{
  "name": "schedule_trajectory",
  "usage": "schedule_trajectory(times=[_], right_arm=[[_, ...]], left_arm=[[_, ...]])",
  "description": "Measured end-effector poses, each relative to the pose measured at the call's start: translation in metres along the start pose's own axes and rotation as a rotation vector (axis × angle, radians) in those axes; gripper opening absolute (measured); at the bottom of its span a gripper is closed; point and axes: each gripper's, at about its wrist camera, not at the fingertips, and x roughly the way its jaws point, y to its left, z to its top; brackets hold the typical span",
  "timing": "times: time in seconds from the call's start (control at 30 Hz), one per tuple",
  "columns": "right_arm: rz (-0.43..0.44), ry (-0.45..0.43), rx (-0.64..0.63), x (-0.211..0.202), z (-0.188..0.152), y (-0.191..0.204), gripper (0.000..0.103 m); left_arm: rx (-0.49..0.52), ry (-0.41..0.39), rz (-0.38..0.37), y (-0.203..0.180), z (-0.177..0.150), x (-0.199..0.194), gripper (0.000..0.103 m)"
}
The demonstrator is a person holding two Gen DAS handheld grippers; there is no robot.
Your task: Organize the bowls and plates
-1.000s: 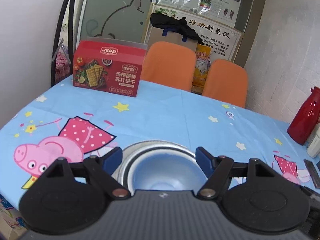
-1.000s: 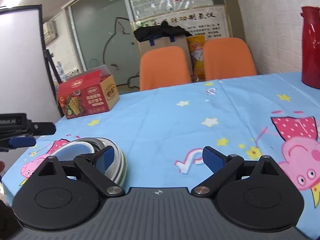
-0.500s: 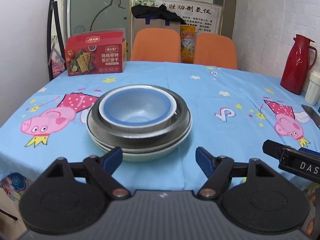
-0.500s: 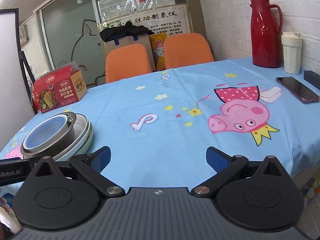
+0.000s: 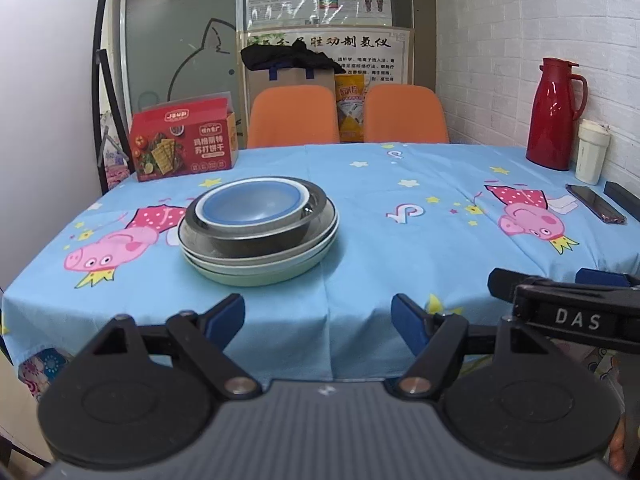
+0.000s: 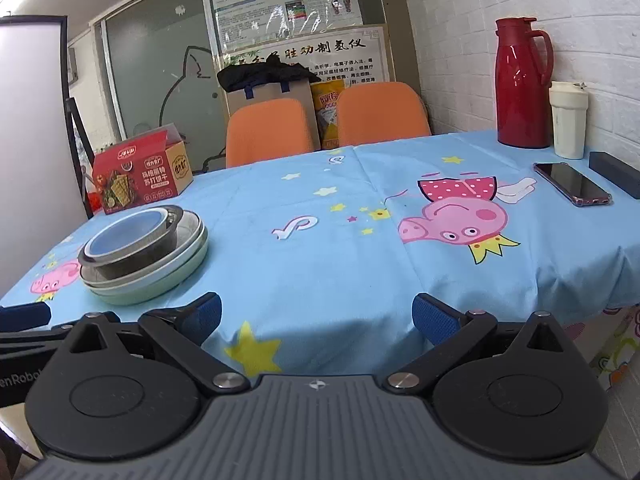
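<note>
A stack of dishes sits on the left part of the table [image 5: 400, 256]. A blue bowl [image 5: 252, 204] rests inside a steel bowl [image 5: 256, 240], which rests on pale green plates [image 5: 260, 274]. The stack also shows in the right wrist view [image 6: 144, 252]. My left gripper [image 5: 318, 316] is open and empty, held off the table's near edge in front of the stack. My right gripper [image 6: 316, 316] is open and empty, also off the near edge, to the right of the stack.
A red cracker box [image 5: 182, 142] stands at the back left. A red thermos [image 6: 520, 84], a white cup [image 6: 568, 124], a phone [image 6: 572, 184] and a dark case [image 6: 616, 172] sit at the right. Two orange chairs [image 5: 292, 116] stand behind the table.
Both grippers have pulled back from the table, away from the stack, and stayed open. The stack of bowls and plates now lies farther ahead.
</note>
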Motion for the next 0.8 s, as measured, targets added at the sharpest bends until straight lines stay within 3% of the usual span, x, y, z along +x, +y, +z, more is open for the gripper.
schedule_trajectory(times=[0.2, 0.8], right_arm=[[0.028, 0.08, -0.017, 0.014, -0.008, 0.005, 0.103], [0.049, 0.079, -0.033, 0.011, -0.01, 0.013, 0.103]], left_arm=[[-0.004, 0.019, -0.011, 0.001, -0.005, 0.004, 0.074], [-0.029, 0.006, 0.005, 0.009, -0.006, 0.001, 0.074]])
